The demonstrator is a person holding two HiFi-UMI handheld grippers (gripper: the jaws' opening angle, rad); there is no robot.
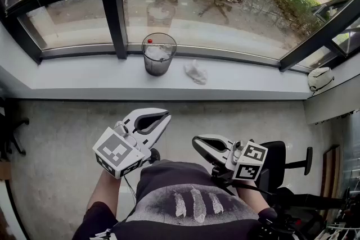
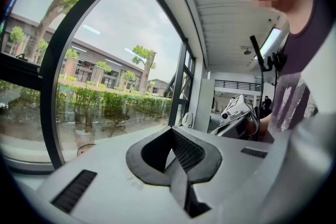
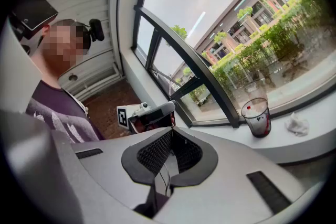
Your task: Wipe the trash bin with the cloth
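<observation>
A small, round, smoky clear plastic trash bin (image 1: 158, 54) is standing on the white window ledge (image 1: 79, 73). A crumpled white cloth (image 1: 196, 71) is lying just right of the bin. Well back from the bin, we are holding the left gripper (image 1: 165, 116) and right gripper (image 1: 197, 142), both with jaws pressed together and empty.

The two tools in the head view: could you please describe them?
The left tool and right tool are white shells with black-padded jaws, each carrying a cube of black-and-white square markers. The shirt is dark and short-sleeved, with a pale print.
</observation>
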